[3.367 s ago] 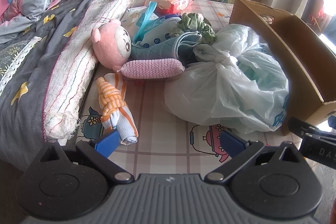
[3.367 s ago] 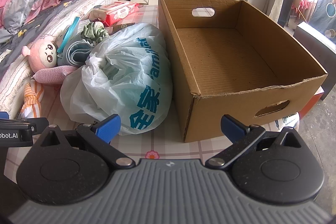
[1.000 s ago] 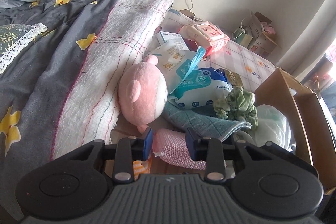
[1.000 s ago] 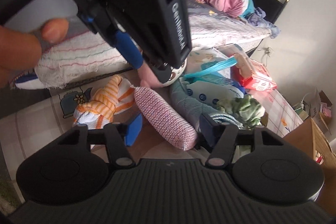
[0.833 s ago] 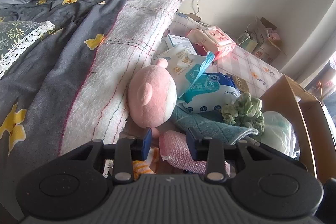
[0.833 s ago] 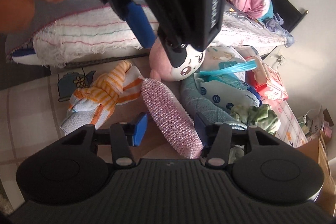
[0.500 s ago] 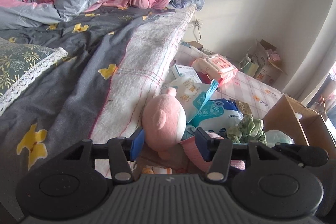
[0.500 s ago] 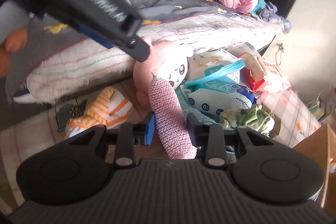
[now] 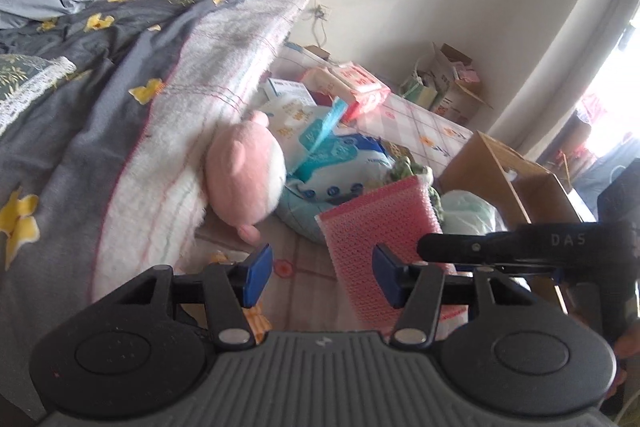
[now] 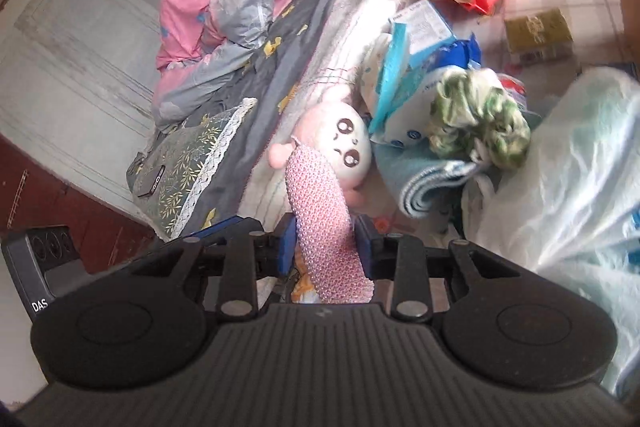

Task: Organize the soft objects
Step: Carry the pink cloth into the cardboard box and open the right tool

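We see the pink knitted roll [image 10: 320, 231] pinched between the blue pads of our right gripper [image 10: 325, 242], lifted in front of the pink plush toy [image 10: 340, 147] lying against the bed [image 9: 120, 75]. Our left gripper [image 9: 320, 273] is spread, holding nothing, beside the roll. The cardboard box [image 9: 516, 183] stands further right.

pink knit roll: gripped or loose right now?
Gripped. The right gripper is shut on the pink knit roll; the left gripper is open.
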